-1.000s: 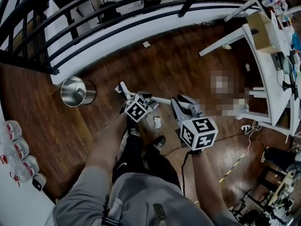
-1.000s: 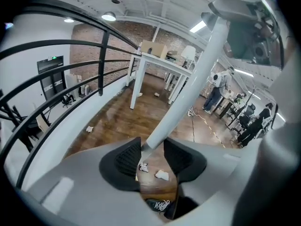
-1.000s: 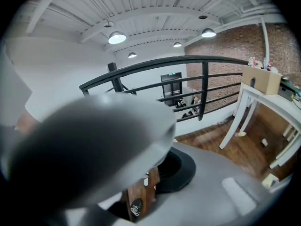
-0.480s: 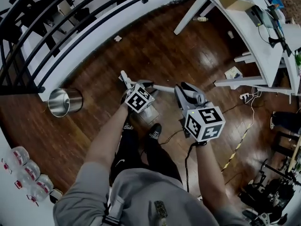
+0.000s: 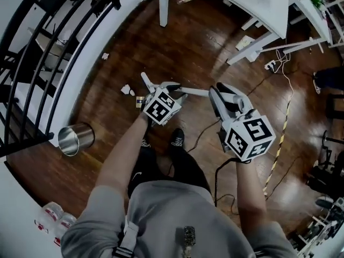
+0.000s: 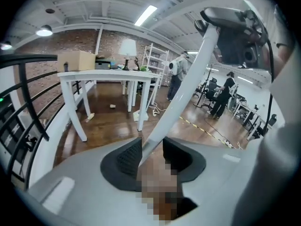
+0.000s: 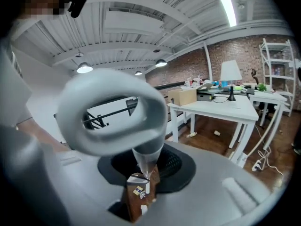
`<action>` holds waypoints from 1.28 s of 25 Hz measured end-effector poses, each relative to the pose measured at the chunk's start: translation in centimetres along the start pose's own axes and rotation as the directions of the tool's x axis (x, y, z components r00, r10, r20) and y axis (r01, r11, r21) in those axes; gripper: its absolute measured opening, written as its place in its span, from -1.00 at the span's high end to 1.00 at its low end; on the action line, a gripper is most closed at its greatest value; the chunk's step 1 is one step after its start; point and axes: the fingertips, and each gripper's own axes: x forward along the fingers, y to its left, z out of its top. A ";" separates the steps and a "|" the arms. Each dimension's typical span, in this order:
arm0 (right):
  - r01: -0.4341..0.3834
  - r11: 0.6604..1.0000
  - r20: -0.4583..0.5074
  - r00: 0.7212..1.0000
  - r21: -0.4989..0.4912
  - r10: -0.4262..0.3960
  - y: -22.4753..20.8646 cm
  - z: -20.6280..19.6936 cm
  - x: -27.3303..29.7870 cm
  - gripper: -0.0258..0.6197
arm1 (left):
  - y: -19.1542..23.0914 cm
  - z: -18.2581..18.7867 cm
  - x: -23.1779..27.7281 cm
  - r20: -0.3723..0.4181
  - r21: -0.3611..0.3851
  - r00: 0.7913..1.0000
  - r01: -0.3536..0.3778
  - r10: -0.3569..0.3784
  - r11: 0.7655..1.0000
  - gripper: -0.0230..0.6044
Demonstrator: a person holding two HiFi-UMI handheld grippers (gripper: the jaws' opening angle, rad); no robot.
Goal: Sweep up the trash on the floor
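**On the floor by the railing: trash lying loose**

You're clenching the left gripper (image 5: pixel 160 89) on the white pole (image 5: pixel 194 91). You're gripping the looped grey handle (image 7: pixel 117 142) with the right gripper (image 5: pixel 226 93), pads pinching its narrow neck. Trash scraps (image 5: pixel 126 89) are lying on the wood floor (image 5: pixel 177 42) just left of the left gripper, near the floor's railing edge. A steel bin (image 5: pixel 75 138) is standing further along that edge, well apart.

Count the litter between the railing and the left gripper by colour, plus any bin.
White scraps: 3
Brown carton: 1
Metal bin: 1
Total: 5
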 end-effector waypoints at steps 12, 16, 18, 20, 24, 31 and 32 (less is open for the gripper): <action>0.407 0.897 0.011 0.910 0.171 -0.415 1.6 -6.9 -12.4 0.65 | -16.5 -3.0 2.9 -0.101 0.175 0.904 0.427 -0.416 0.887 0.49; 0.492 0.841 -0.038 0.867 0.225 -0.497 3.8 -10.5 -14.3 0.65 | -20.1 -6.5 2.6 -0.187 0.197 0.859 0.508 -0.477 0.838 0.49; 0.507 0.823 -0.064 0.858 0.255 -0.509 4.5 -12.5 -14.7 0.65 | -21.3 -8.7 2.6 -0.241 0.200 0.839 0.534 -0.487 0.821 0.49; 0.517 0.809 -0.087 0.853 0.279 -0.515 4.9 -14.5 -15.0 0.65 | -22.1 -10.4 3.0 -0.279 0.198 0.828 0.545 -0.486 0.815 0.50; 0.506 0.788 -0.106 0.857 0.350 -0.504 5.4 -18.2 -15.2 0.65 | -22.4 -13.7 3.5 -0.342 0.210 0.816 0.549 -0.465 0.809 0.50; 0.446 0.760 -0.088 0.882 0.473 -0.463 6.6 -19.7 -12.1 0.65 | -17.5 -16.4 1.8 -0.377 0.215 0.828 0.514 -0.415 0.830 0.49; 0.438 0.761 -0.084 0.885 0.479 -0.457 6.7 -19.3 -11.0 0.65 | -16.2 -16.4 1.5 -0.377 0.216 0.829 0.512 -0.413 0.831 0.49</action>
